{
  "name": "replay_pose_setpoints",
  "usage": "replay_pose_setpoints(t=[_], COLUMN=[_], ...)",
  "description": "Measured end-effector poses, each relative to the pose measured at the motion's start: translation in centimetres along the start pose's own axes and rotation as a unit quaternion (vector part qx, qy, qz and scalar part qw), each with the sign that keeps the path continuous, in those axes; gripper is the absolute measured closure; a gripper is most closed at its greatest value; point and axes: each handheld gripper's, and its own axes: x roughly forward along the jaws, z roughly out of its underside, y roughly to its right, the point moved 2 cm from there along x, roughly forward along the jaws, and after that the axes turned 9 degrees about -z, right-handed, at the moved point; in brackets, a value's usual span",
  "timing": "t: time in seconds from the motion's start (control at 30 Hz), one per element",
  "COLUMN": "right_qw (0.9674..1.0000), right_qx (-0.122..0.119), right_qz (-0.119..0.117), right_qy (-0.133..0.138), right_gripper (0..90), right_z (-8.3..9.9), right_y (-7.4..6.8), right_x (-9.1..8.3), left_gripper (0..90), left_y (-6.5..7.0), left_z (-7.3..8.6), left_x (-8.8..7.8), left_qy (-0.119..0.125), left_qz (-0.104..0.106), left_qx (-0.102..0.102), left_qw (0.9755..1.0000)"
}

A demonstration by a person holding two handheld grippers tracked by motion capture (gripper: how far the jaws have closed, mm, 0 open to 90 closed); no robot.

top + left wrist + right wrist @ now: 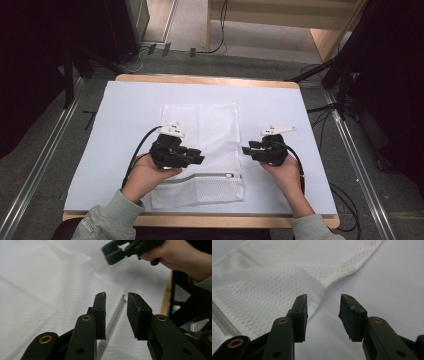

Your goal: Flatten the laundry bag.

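Note:
A white mesh bag [202,125] lies flat on the white table cover [125,105], with a grey zipper [210,177] running across its near part. My left gripper [199,156] hovers over the bag's left half, jaws open and empty; in the left gripper view [116,296] they point along the zipper [115,315]. My right gripper [246,149] sits at the bag's right edge, also open. Seen from the right gripper view [324,297], its jaws straddle the bag's edge [317,296] without touching the mesh. The left gripper view also shows the right gripper [108,253], farther off.
The wooden table edge [200,220] runs along the near side. Metal rails [35,170] flank the table on the floor, and cables [320,120] lie at the right. Bare cover spreads to the left and right of the bag.

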Motion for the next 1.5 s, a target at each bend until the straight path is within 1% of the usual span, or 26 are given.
replay_pose_setpoints(t=[0.03, 0.07, 0.1, 0.13, 0.17, 0.23, 0.27, 0.3, 0.4, 0.5, 0.6, 0.63, 0.67, 0.77, 0.83, 0.93, 1.0, 1.07, 1.17, 1.27, 1.33, 1.37, 1.4, 1.47, 1.5], right_qw=[1.0000, 1.0000, 1.0000, 1.0000, 1.0000, 0.9999, 0.9999, 0.9999, 0.9999, 0.9999, 0.9998, 0.9998, 0.9998, 0.9998, 0.9998, 0.9997, 0.9997, 0.9997, 0.9997, 0.9997, 0.9998, 0.9998, 0.9998, 0.9997, 0.9997], right_qx=[0.001, -0.003, -0.002, -0.004, -0.003, -0.007, -0.004, -0.005, -0.005, -0.002, -0.002, -0.002, -0.003, -0.004, -0.003, -0.001, -0.002, -0.003, -0.005, 0.000, 0.003, 0.004, 0.008, 0.011, 0.009], right_qz=[-0.001, -0.003, -0.003, -0.004, -0.006, -0.007, -0.009, -0.010, -0.012, -0.015, -0.018, -0.018, -0.017, -0.017, -0.018, -0.017, -0.020, -0.019, -0.016, -0.015, -0.010, -0.010, -0.010, -0.009, -0.008], right_qy=[0.001, 0.000, 0.000, -0.001, -0.003, -0.004, -0.005, -0.005, -0.007, -0.007, -0.008, -0.009, -0.009, -0.012, -0.012, -0.015, -0.017, -0.018, -0.019, -0.019, -0.018, -0.018, -0.017, -0.020, -0.021], right_gripper=[59.9, 59.9, 59.9, 59.8, 59.7, 59.6, 59.5, 59.4, 59.1, 58.9, 58.6, 58.4, 58.3, 58.0, 57.7, 57.2, 56.9, 56.5, 55.3, 54.4, 54.1, 54.1, 54.1, 53.9, 53.8], right_z=[-0.1, -0.2, -0.2, -0.3, -0.4, -0.4, -0.4, -0.4, -0.4, -0.4, -0.3, -0.3, -0.3, -0.2, -0.1, 0.0, 0.1, 0.3, 0.4, 0.6, 0.7, 0.8, 0.8, 0.9, 0.9], right_y=[-0.1, 0.0, -0.1, -0.1, -0.2, -0.2, -0.3, -0.3, -0.4, -0.4, -0.4, -0.5, -0.5, -0.6, -0.7, -0.8, -0.9, -0.9, -1.0, -0.9, -0.8, -0.7, -0.6, -0.5, -0.4], right_x=[0.1, 0.2, 0.3, 0.4, 0.6, 0.8, 0.8, 0.9, 1.0, 1.1, 1.2, 1.2, 1.3, 1.4, 1.5, 1.6, 1.7, 1.8, 1.9, 1.8, 1.8, 1.7, 1.7, 1.9, 2.0], left_gripper=[68.8, 68.0, 67.7, 67.3, 67.2, 66.2, 65.8, 65.6, 65.0, 64.0, 61.6, 60.9, 59.9, 57.3, 54.8, 53.4, 52.8, 52.2, 51.3, 51.3, 51.5, 51.4, 51.6, 53.0, 55.2], left_y=[-0.6, -1.4, -2.1, -2.9, -3.4, -4.6, -5.2, -5.9, -7.6, -9.0, -10.1, -10.4, -10.8, -11.6, -12.1, -13.1, -13.8, -14.3, -14.8, -15.1, -15.2, -15.1, -15.1, -15.1, -15.0], left_z=[0.2, 0.5, 0.7, 1.1, 1.3, 1.8, 2.0, 2.3, 3.1, 3.7, 4.1, 4.2, 4.3, 4.6, 4.8, 5.2, 5.4, 5.6, 5.6, 5.5, 5.4, 5.4, 5.3, 5.2, 5.2], left_x=[-0.2, -0.5, -0.6, -0.8, -0.9, -1.1, -1.1, -1.2, -1.2, -1.4, -1.4, -1.4, -1.3, -0.9, -0.6, 0.0, 0.4, 0.8, 1.3, 1.9, 2.5, 2.6, 2.7, 2.8, 2.9], left_qy=[0.003, -0.002, -0.003, -0.005, -0.005, -0.004, -0.005, -0.006, -0.005, -0.008, -0.002, -0.004, -0.007, -0.015, -0.017, -0.016, -0.017, -0.017, -0.017, -0.020, -0.024, -0.022, -0.022, -0.024, -0.024], left_qz=[-0.009, -0.019, -0.033, -0.041, -0.042, -0.054, -0.059, -0.062, -0.075, -0.087, -0.095, -0.098, -0.104, -0.117, -0.121, -0.125, -0.129, -0.130, -0.135, -0.138, -0.126, -0.124, -0.125, -0.127, -0.130], left_qx=[-0.008, -0.012, -0.017, -0.025, -0.033, -0.040, -0.043, -0.049, -0.072, -0.086, -0.096, -0.101, -0.102, -0.109, -0.113, -0.122, -0.132, -0.139, -0.137, -0.142, -0.148, -0.149, -0.151, -0.146, -0.145], left_qw=[0.9999, 0.9997, 0.9993, 0.9988, 0.9986, 0.9977, 0.9973, 0.9969, 0.9945, 0.9924, 0.9908, 0.9900, 0.9894, 0.9870, 0.9861, 0.9845, 0.9827, 0.9816, 0.9811, 0.9799, 0.9807, 0.9807, 0.9804, 0.9808, 0.9805])
